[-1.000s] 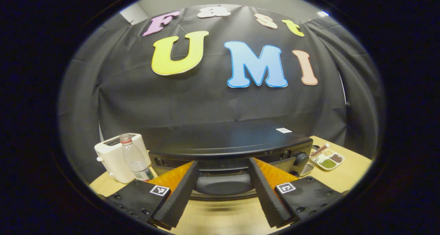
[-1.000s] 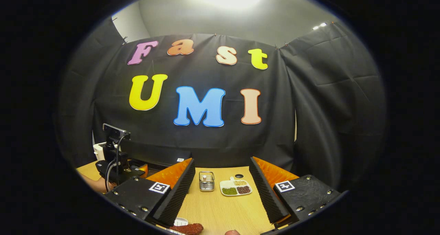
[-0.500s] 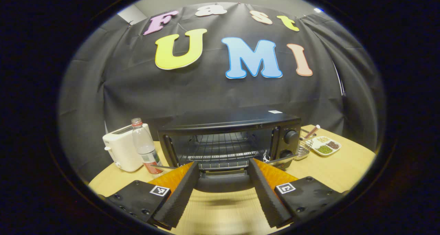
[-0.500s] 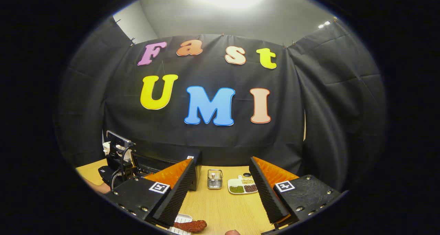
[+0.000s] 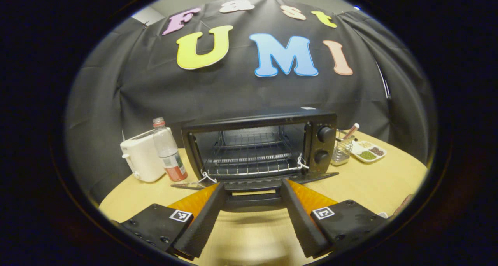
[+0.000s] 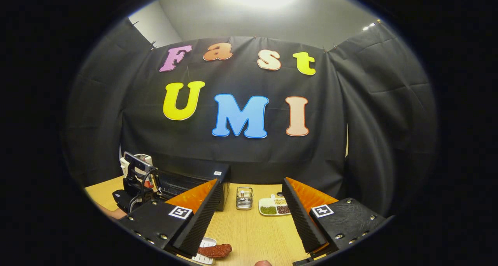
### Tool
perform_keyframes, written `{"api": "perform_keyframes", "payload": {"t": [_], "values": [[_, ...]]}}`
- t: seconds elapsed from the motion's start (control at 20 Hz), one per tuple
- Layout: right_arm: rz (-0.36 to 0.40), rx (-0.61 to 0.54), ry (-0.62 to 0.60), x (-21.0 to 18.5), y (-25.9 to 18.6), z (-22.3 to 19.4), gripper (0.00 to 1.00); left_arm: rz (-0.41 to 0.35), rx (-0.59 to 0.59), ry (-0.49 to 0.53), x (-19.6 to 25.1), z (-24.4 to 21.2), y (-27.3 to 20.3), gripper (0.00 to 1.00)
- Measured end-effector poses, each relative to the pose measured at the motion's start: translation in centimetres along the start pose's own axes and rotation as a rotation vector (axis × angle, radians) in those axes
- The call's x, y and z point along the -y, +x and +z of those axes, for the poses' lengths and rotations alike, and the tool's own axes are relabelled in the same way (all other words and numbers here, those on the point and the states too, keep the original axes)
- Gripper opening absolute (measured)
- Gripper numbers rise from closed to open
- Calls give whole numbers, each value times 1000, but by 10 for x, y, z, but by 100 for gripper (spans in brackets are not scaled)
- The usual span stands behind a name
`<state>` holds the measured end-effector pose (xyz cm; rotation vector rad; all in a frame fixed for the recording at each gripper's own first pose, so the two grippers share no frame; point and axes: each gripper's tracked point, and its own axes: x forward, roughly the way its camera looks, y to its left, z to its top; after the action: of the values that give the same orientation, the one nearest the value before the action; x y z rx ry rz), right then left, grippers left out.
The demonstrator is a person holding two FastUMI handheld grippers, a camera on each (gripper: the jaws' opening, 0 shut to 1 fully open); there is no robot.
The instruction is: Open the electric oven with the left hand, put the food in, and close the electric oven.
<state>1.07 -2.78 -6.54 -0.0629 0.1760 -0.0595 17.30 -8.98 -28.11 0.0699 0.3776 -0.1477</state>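
The black electric oven (image 5: 256,141) stands in the middle of the left gripper view with its wire rack exposed. Its door (image 5: 313,176) lies folded down flat toward me. The door's handle (image 5: 253,202) sits between the fingers of my left gripper (image 5: 252,184), which is open wide and does not press on it. In the right gripper view, a reddish-brown sausage (image 6: 214,251) lies on a small white plate (image 6: 205,243) just below my open right gripper (image 6: 251,182). The left gripper (image 6: 134,184) appears there too, in front of the oven (image 6: 194,182).
A white toaster (image 5: 142,161) and a water bottle (image 5: 168,153) stand left of the oven. Right of it are a wire holder (image 5: 342,149) and a divided dish of beans (image 5: 367,152). The holder (image 6: 244,198) and dish (image 6: 274,208) lie ahead of the right gripper on the wooden table (image 6: 253,231).
The oven door has swung down from almost shut to fully open as my left gripper drew back and down with the handle between its fingers. The right gripper has shifted only slightly.
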Motion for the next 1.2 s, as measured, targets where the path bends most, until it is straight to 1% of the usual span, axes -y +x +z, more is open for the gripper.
{"api": "perform_keyframes", "payload": {"t": [0.25,0.55,0.6,0.7,0.75,0.8,0.9,1.2], "values": [[3,-32,10,1,-3,-11,96,0,-66,-19,4,-30,-7,97],[18,-76,42,0,-3,-24,96,-16,-127,-8,8,-61,-11,97],[22,-83,48,-1,-4,-26,96,-14,-132,-10,7,-62,-13,100],[27,-94,56,-1,-4,-30,96,-9,-133,-13,4,-61,-19,100],[31,-98,61,-2,-3,-32,96,-6,-126,-12,2,-58,-24,100],[37,-102,67,-3,-3,-35,96,-2,-116,-7,0,-52,-27,97],[50,-115,85,-6,-1,-41,96,4,-80,1,-6,-32,-36,97],[128,-229,142,-22,7,-80,96,33,87,-18,-27,56,-84,96]]}}
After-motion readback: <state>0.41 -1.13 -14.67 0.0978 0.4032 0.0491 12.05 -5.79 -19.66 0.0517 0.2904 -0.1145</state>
